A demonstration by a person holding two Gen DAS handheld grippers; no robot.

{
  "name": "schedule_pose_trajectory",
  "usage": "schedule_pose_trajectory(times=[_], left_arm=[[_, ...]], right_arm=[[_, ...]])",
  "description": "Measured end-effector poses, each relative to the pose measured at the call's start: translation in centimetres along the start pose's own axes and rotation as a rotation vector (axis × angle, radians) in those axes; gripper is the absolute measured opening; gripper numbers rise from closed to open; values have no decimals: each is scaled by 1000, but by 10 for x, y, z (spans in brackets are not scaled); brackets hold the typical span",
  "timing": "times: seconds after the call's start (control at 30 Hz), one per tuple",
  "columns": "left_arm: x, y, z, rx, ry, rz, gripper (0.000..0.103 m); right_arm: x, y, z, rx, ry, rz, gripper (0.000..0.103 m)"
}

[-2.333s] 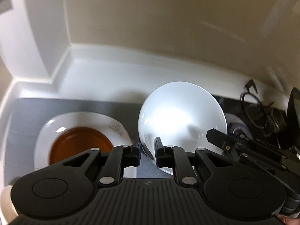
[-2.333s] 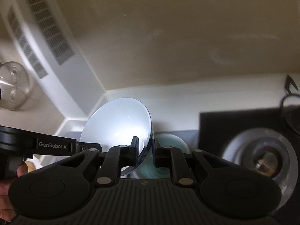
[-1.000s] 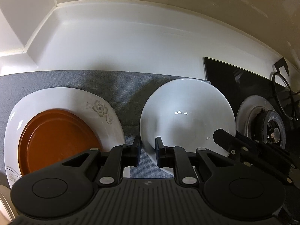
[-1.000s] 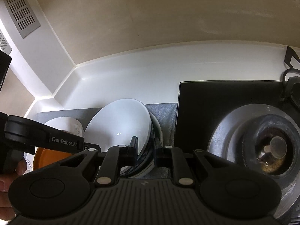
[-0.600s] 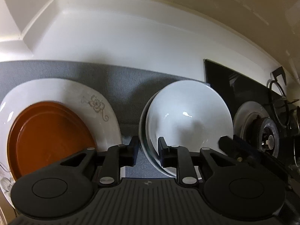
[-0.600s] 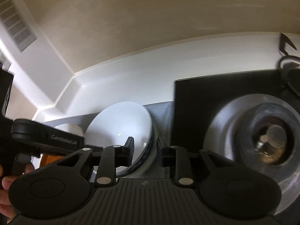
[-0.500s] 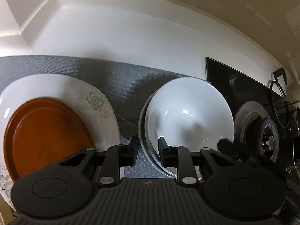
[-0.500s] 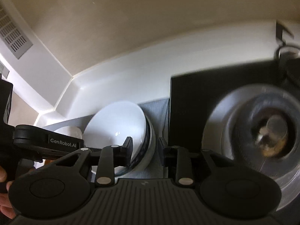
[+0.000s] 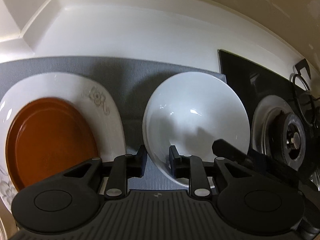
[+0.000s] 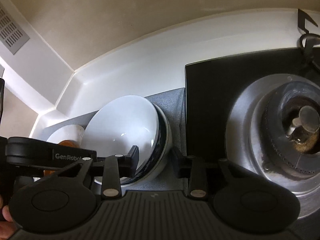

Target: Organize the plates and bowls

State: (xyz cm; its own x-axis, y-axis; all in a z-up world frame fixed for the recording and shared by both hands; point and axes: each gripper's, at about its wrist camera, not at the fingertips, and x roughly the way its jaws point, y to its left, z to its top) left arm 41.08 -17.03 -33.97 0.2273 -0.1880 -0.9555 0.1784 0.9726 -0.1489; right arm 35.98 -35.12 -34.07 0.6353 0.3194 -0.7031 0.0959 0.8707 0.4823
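The smooth white countertop [image 9: 124, 40] runs behind both sets of fingers and curves up into a beige wall. A grey woven mat [image 9: 128, 74] lies on it, directly ahead of the left fingers. A glossy black glass hob [image 10: 210, 92] adjoins the mat, ahead and right of the right fingers, carrying a round brushed-metal burner [image 10: 300, 128] with a stained cap. Left of the left fingers, a white glazed plate [image 9: 108, 120] of rounded-square shape with a grey floral print holds a round, shiny brown plate [image 9: 50, 140]. The task's round white bowl [image 9: 196, 116], smooth and reflective, sits nested in a second bowl [image 10: 167, 138] with a dark inner wall on the mat. The left gripper [image 9: 156, 161] has its black fingers set narrowly, astride the white bowl's near rim without pressing it. The right gripper [image 10: 155, 161] stands wider; its jaws have just been opening, and the rims of both nested bowls lie between them, clear of the pads. A fingertip [image 10: 6, 216] shows at the lower left edge of the right wrist view.
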Motion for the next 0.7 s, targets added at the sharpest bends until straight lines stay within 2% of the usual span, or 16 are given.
schedule_pose_trajectory(times=[0.13, 0.23, 0.3, 0.37, 0.43, 0.53, 0.7], left_arm=[[-1, 0, -15, -2, 11, -13, 26], [-1, -1, -21, 7, -14, -13, 26], [3, 3, -20, -24, -7, -29, 27], [7, 8, -20, -66, -1, -58, 34], [9, 10, -21, -83, -5, -72, 36], [8, 9, -22, -85, -10, -69, 36], [2, 5, -29, -64, 8, -71, 34]], right_arm=[[-8, 1, -7, -4, 23, -8, 37], [-13, -2, -14, -5, 25, -5, 37], [-12, -2, -14, -2, 26, 1, 40], [-12, -1, -13, -1, 31, -10, 41], [-10, 2, -14, -12, 24, -22, 40], [-10, 0, -15, -13, 13, -21, 39], [-14, -4, -14, -11, 21, -22, 29]])
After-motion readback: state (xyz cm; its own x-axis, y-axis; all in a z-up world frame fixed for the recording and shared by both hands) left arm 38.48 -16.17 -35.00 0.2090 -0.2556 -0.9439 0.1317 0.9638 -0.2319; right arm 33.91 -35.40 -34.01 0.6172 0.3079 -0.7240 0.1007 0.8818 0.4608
